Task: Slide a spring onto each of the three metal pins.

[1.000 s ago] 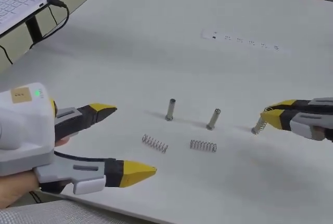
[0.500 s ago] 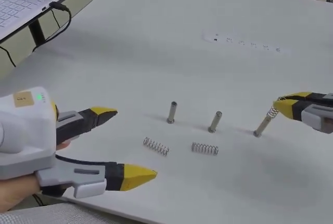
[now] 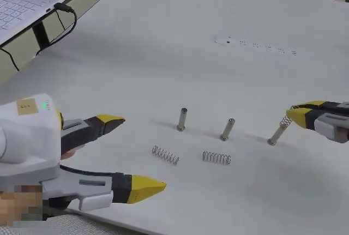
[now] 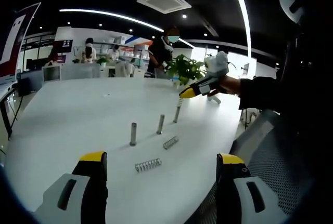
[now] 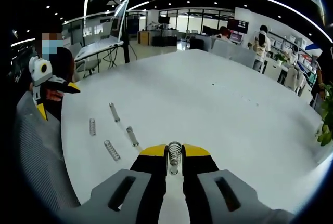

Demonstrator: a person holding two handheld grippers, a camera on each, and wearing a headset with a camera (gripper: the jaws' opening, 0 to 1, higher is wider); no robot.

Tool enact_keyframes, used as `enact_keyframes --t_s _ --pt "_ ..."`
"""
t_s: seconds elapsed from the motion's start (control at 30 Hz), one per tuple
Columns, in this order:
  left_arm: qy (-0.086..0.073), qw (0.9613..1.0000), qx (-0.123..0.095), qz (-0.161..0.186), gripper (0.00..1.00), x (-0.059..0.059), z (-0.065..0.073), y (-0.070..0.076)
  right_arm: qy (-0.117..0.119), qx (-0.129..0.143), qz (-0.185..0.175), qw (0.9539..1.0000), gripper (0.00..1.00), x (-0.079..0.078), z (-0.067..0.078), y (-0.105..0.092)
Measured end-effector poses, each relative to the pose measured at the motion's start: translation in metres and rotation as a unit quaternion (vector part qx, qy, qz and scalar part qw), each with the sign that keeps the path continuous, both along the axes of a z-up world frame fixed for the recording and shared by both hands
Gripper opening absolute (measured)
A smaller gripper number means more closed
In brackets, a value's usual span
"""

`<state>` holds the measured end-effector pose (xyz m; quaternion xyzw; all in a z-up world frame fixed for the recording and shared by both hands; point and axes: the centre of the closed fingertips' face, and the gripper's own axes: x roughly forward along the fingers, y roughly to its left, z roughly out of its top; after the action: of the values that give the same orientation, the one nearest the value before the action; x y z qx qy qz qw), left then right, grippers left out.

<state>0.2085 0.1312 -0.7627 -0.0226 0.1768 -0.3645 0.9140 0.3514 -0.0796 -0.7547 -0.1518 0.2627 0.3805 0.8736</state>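
The three slim silver pins (image 3: pixel 228 128) are smooth metal with a soft gleam; the loose coil springs (image 3: pixel 216 158) are fine bright metal wire. The white tabletop (image 3: pixel 163 55) beneath looks smooth and matt.

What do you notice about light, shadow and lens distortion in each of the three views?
Head view: soft even light, straight lines; the middle pin throws only a faint shadow on the white table. Left gripper view: fisheye curves the table edge; a ceiling light strip glares white. Right gripper view: same curving; the spring between the right gripper's fingers looks oversized, being nearest the lens.
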Motion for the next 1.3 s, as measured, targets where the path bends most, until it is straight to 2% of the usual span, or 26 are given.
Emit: enact_keyframes --t_s 0.5,0.73,1.3 --pt "0.002 1.0000 0.001 0.000 0.83 0.001 -0.001 0.000 0.008 0.007 -0.006 0.9999 0.08 0.002 -0.011 -0.005" --pt "0.001 1.0000 0.001 0.001 0.83 0.001 -0.001 0.000 0.012 0.029 -0.012 0.9994 0.08 0.002 -0.018 -0.007" --pt "0.001 1.0000 -0.001 0.003 0.83 0.001 -0.001 0.001 0.016 0.011 0.001 0.9998 0.08 -0.002 -0.043 -0.002"
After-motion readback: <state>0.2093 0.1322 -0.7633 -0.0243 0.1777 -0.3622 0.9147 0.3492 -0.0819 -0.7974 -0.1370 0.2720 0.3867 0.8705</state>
